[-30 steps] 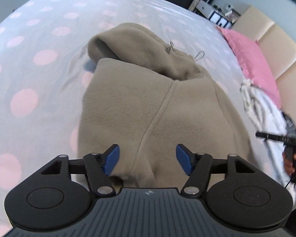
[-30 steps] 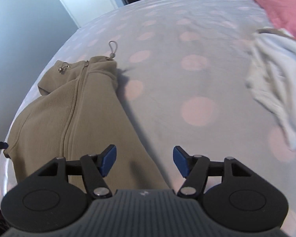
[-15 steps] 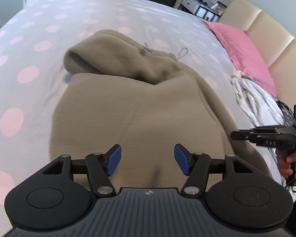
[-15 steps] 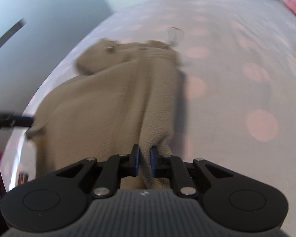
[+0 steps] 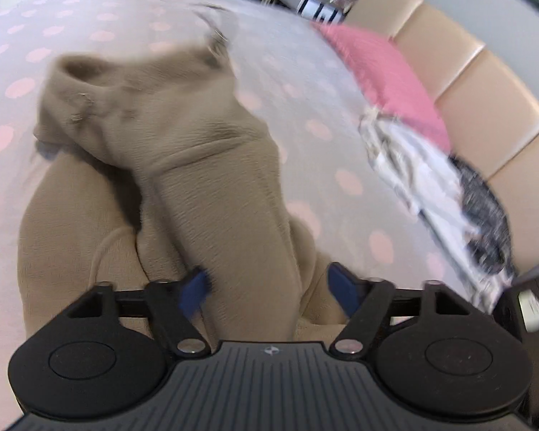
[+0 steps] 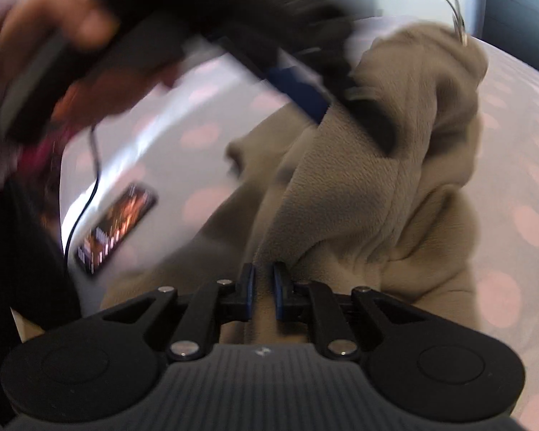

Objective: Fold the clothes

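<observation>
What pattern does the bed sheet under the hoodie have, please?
Pale grey-white with pink polka dots; the bed sheet shows best in the left wrist view.

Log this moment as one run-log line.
task: fold clothes | right gripper: shut on hoodie, fold lifted across | left gripper: open, jaws just widened, around fold, no grip

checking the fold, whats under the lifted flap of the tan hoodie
Under the raised flap lies more of the tan hoodie, resting on the spotted bedsheet. Whatever sits beneath that lower layer is covered.

Tan fleece hoodie (image 5: 204, 165), pink-dotted bedsheet (image 5: 305, 82)
</observation>
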`<control>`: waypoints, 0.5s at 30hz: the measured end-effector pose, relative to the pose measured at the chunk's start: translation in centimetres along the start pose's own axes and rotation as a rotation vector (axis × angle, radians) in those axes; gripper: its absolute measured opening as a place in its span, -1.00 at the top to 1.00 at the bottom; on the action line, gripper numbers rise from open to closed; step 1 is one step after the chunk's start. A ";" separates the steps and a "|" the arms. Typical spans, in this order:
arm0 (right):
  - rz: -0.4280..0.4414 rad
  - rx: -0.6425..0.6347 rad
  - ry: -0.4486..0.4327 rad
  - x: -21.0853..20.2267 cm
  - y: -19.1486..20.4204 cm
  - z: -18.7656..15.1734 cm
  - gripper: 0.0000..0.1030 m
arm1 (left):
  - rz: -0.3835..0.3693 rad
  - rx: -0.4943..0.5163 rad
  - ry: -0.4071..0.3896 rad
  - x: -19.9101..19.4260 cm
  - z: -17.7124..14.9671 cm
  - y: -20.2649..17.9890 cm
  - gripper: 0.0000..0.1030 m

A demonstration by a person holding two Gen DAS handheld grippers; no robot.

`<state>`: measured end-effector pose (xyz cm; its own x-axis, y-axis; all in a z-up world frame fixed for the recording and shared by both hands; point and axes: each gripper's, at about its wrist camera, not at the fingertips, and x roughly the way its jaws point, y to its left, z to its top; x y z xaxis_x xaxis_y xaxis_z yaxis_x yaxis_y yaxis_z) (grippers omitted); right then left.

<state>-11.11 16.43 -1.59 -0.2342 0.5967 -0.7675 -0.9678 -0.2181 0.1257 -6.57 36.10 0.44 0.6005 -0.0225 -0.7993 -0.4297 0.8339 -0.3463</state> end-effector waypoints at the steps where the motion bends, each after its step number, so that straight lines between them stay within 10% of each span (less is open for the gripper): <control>1: 0.005 -0.023 0.019 0.5 0.8 -0.2 0.74 | 0.032 0.012 0.018 0.5 -0.2 -0.3 -0.46; 6: 0.184 0.005 0.155 3.0 2.4 -1.0 0.99 | 0.064 -0.027 0.049 2.8 -1.1 0.5 -0.30; 10: 0.109 -0.206 0.163 2.7 5.3 -2.0 0.92 | 0.027 -0.127 0.062 3.8 -1.3 2.4 -0.18; 15: 0.069 -0.065 0.064 -1.5 1.0 -0.1 0.88 | 0.026 -0.126 0.075 4.4 -1.3 2.7 -0.07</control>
<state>-11.76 15.22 -0.38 -0.2919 0.5286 -0.7971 -0.9409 -0.3082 0.1402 -5.93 37.54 -4.66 0.5377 -0.0471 -0.8418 -0.5289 0.7587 -0.3803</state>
